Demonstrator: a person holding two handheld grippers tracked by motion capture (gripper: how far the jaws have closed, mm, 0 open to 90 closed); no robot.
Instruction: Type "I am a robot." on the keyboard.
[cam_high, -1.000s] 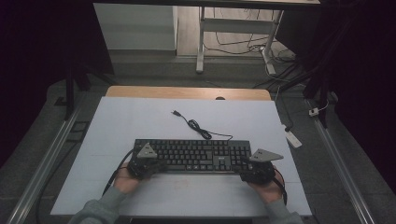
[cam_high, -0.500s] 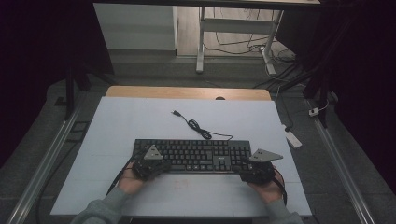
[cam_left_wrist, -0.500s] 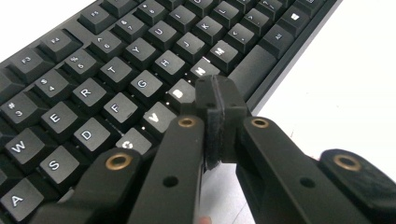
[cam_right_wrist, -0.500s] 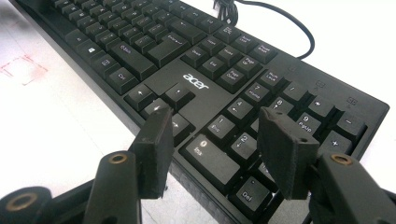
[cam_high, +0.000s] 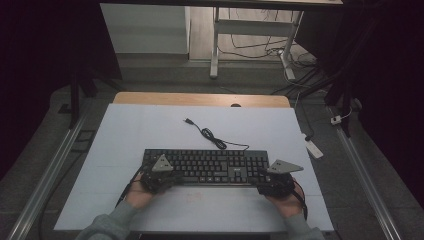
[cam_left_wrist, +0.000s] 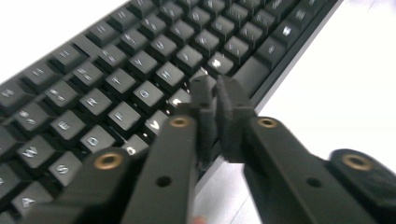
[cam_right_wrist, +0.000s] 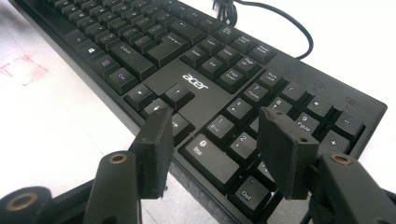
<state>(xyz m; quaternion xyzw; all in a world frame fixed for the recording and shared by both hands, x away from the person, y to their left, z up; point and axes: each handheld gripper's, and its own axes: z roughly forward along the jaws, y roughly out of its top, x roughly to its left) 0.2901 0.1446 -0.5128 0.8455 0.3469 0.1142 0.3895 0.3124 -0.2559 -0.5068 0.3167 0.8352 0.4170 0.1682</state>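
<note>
A black keyboard (cam_high: 205, 167) lies flat across the near middle of the white tabletop (cam_high: 150, 130), its cable (cam_high: 210, 135) curling away behind it. My left gripper (cam_high: 160, 176) is at the keyboard's front left, over the letter keys (cam_left_wrist: 116, 70). Its jaws (cam_left_wrist: 215, 93) have just been opening and stand a narrow slit apart with nothing between them. My right gripper (cam_high: 275, 182) is at the front right corner. It stands open (cam_right_wrist: 219, 126) above the arrow keys and number pad (cam_right_wrist: 243, 135) and grips nothing.
The person's hands and grey sleeves come in from the table's near edge. A faint red mark (cam_right_wrist: 23, 67) is on the tabletop in front of the keyboard. Beyond the table are metal frame legs (cam_high: 215, 45) and floor cables; a white adapter (cam_high: 314, 148) lies off the right side.
The left gripper has edged slightly right along the keyboard's front edge. The right gripper and the keyboard have stayed put.
</note>
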